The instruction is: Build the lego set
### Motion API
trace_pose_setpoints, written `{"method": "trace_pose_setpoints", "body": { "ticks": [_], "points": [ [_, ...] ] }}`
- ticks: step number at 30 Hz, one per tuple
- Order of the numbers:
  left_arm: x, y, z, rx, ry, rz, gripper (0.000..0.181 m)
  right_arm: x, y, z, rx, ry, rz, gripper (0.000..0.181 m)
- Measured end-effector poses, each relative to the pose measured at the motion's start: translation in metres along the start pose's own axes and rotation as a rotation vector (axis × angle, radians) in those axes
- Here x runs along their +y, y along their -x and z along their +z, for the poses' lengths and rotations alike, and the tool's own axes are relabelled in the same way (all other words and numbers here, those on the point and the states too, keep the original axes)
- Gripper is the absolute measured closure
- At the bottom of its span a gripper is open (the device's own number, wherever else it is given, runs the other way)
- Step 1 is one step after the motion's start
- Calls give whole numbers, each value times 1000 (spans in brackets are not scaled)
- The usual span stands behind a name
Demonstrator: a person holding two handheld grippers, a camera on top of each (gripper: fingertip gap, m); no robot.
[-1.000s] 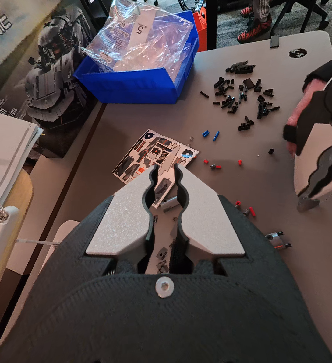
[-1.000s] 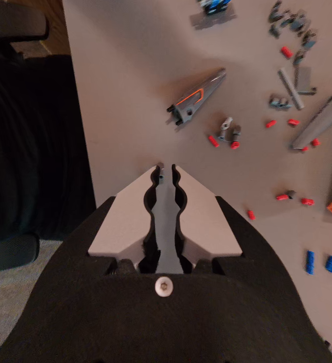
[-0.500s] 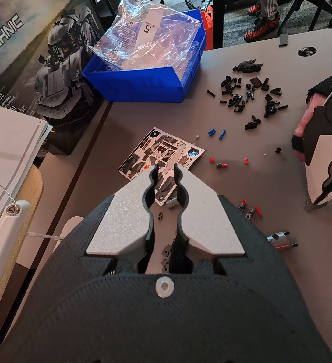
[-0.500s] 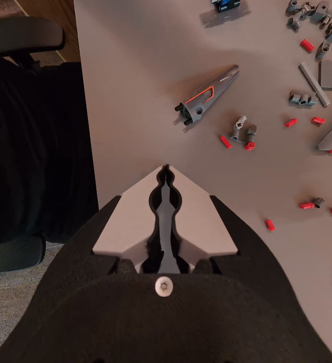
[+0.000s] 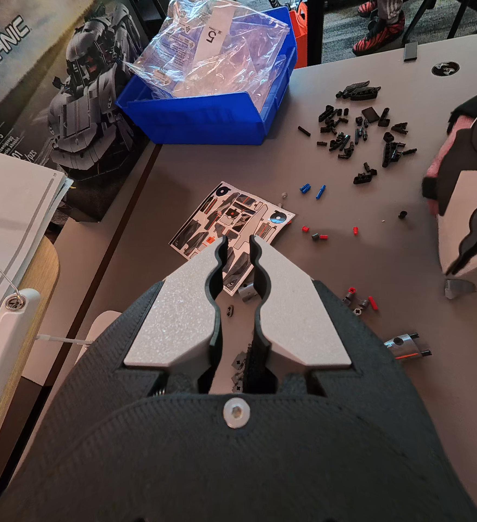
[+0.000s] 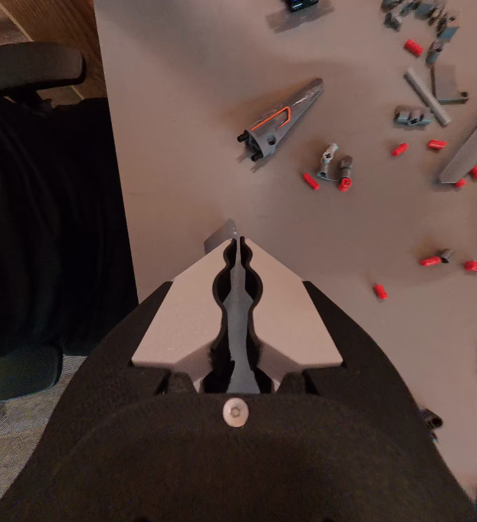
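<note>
At far left in the left wrist view a white instruction booklet (image 5: 11,214) lies beside the set's box (image 5: 62,93). Next comes a blue bin (image 5: 203,121) holding clear plastic bags (image 5: 212,48). The left tongs (image 5: 238,240) hang released over the grey bench (image 5: 344,268), fingers apart with nothing between them, tips above a sticker sheet (image 5: 231,217). A small grey connector (image 5: 247,291) lies at the sheet's near corner. Farther right, black pieces (image 5: 364,130) are scattered at the far side of the bench, with blue pins (image 5: 312,189) and red pins (image 5: 305,228) nearer. At the right edge the right tongs (image 5: 452,271) point down at a small grey wedge-shaped piece (image 5: 457,288)

In the right wrist view the right tongs (image 6: 238,240) are nearly clenched, a thin slit between the tips; whether they grip the grey wedge piece (image 6: 220,234) just beyond the left tip cannot be told. Right of it lie a tapered grey panel with orange trim (image 6: 282,118) and loose red pins (image 6: 310,181)
</note>
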State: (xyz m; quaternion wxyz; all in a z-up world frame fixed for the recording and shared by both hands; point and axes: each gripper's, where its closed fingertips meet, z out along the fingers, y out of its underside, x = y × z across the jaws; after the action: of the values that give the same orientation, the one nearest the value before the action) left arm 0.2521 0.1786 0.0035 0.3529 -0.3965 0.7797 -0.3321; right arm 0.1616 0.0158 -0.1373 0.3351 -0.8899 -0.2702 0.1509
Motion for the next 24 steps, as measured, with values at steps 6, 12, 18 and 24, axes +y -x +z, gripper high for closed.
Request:
{"method": "trace_pose_setpoints", "body": {
  "ticks": [6, 12, 18, 24],
  "points": [
    [0, 4, 0, -14, -1, 2, 169, -23, -62, -39, 245, -130, 66, 150],
    [12, -2, 19, -25, 43, 126, 163, -25, -156, -65, 477, -148, 100, 135],
    [48, -2, 50, -94, 215, 302, 161, -17, -195, -30, 570, 53, -55, 131],
    [50, 4, 53, -82, 202, 273, 164, -12, -211, -2, 663, 194, -168, 151]
  ]
}}
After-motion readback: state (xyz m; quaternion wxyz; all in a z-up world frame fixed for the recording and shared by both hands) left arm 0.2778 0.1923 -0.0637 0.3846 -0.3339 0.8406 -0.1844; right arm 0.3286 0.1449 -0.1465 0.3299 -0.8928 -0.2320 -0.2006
